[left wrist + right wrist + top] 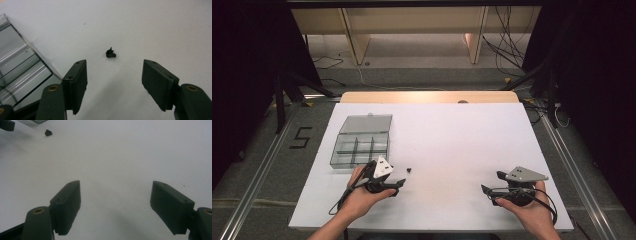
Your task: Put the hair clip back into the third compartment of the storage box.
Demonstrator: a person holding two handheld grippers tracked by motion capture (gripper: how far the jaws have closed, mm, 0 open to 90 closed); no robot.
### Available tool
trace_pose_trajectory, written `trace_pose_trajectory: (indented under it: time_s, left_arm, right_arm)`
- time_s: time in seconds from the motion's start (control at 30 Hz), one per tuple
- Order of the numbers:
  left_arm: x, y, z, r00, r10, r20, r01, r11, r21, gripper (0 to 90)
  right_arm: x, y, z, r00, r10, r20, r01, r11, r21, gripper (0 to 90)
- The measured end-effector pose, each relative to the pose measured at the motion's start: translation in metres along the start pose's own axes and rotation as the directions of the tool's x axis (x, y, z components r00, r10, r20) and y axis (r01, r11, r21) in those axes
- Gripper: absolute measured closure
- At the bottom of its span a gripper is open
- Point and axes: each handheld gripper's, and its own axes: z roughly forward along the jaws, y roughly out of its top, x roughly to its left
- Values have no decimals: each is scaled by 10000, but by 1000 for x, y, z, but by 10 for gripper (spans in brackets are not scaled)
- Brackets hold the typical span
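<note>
A small black part (410, 170) lies loose on the white counter (452, 145), near the front and left of the middle. In my left gripper view the same small black part (110, 53) sits just beyond my two jaws and between their lines, touching neither. My left tongs (398, 185) rest low over the counter just near and left of the part, jaws spread wide and holding nothing. Just to the left and a little farther back stands a clear plastic box (360, 149) with divided compartments, its lid (366, 123) open and lying flat behind it. My right tongs (492, 183) sit well apart at the near right of the counter, jaws also wide open and empty. In my right gripper view the part (48, 132) shows far off.
</note>
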Motion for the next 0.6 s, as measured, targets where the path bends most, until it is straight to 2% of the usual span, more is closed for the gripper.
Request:
trace_pose_trajectory:
  time_s: [0.33, 0.6]
  left_arm:
    - [-4, 11, 24, 9998, 129, 136, -131, 9998, 152, 410]
    - [3, 16, 43, 9999, -9, 153, 6, 9998, 197, 463]
  right_arm:
    - [0, 0, 0, 10000, 3, -17, -3, 10000, -5, 253]
    - [-1, 0, 0, 10000, -49, -23, 49, 10000, 2, 251]
